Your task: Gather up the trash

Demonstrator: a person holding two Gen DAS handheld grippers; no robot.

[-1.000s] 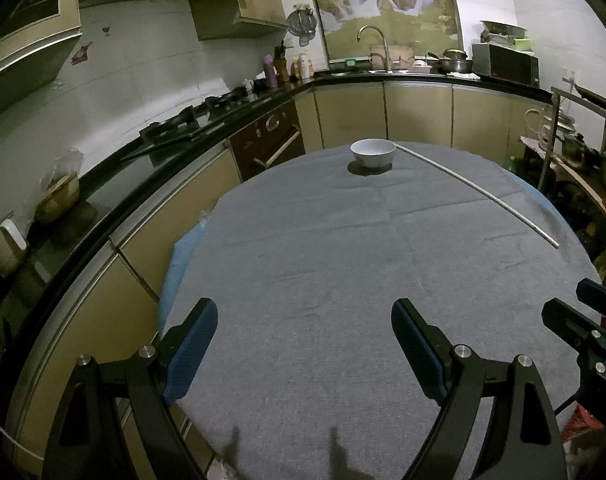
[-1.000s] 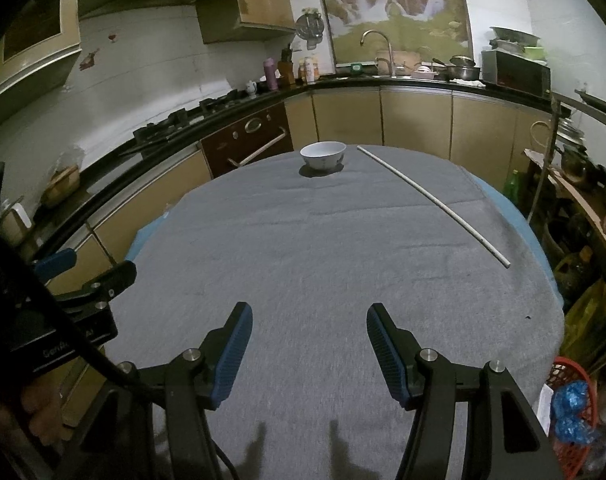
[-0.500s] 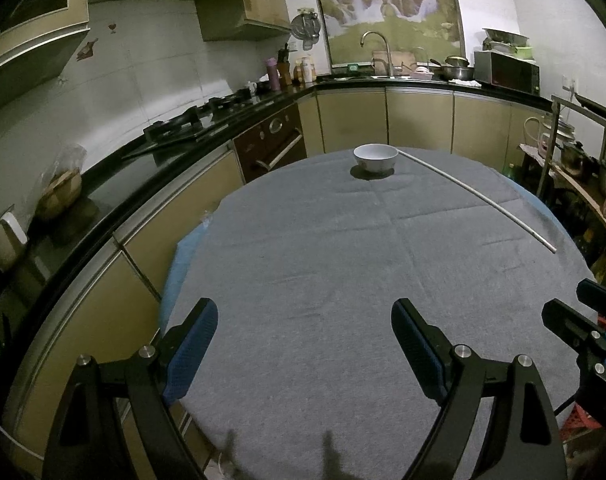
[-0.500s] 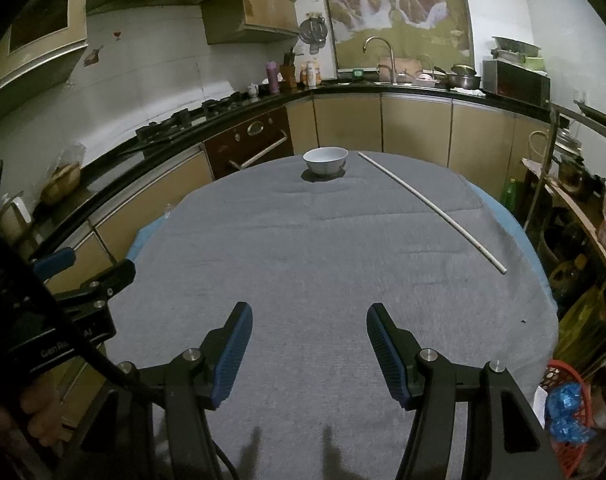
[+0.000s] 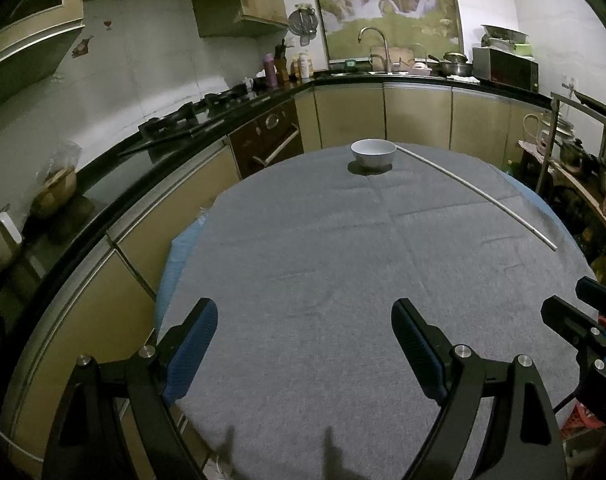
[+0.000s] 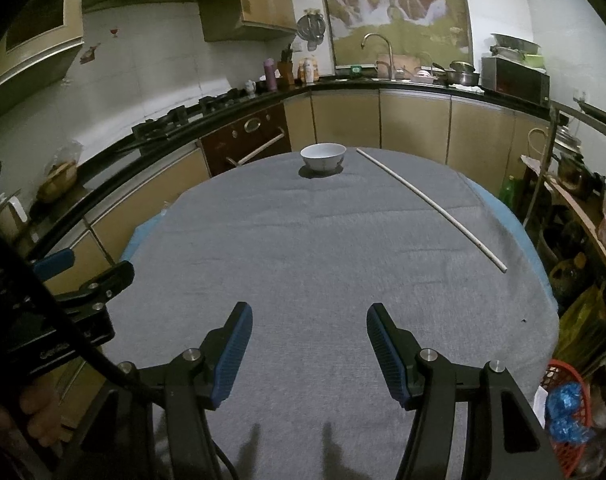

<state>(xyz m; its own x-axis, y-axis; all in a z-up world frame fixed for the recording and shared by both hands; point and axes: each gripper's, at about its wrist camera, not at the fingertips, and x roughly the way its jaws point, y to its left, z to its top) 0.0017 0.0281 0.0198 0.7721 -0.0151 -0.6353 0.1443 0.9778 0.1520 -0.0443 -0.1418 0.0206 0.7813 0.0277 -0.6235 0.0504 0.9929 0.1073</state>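
Note:
A round table with a grey cloth fills both views. A white bowl stands at its far edge. A long thin white rod lies diagonally on the right side. My left gripper is open and empty above the near edge. My right gripper is open and empty beside it; its fingers also show in the left wrist view. A red basket holding blue crumpled items sits on the floor at the right.
Kitchen counters with a stove, oven and sink curve around the left and back. A cluttered shelf rack stands right of the table. The left gripper's body is close on the right gripper's left.
Both views have tilted slightly; the bowl and rod sit a little lower in frame. Both grippers stay open and empty.

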